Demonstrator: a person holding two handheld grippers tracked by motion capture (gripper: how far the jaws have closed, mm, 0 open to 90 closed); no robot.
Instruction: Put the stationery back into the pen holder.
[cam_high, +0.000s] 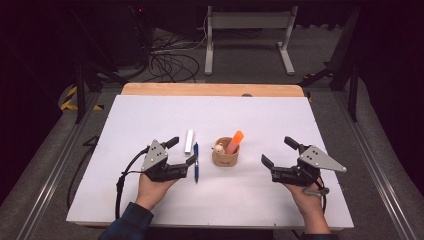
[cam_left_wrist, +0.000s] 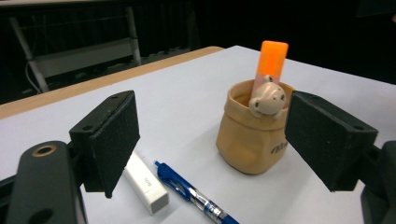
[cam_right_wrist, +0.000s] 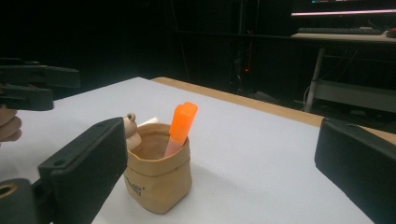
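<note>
Left gripper rests low on white table, jaws spread w/ nothing between, aimed at blue pen and white eraser block just beside it. Right gripper held level in hand at table's right, jaws wide, empty, pointing at tan soft pouch w/ bear head. Pouch sits btw both grippers, orange highlighter standing tilted inside.

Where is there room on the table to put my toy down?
The table is bare along the far wooden edge and between the pouch and the right gripper. It is crowded where the left gripper, eraser and pen sit close.
</note>
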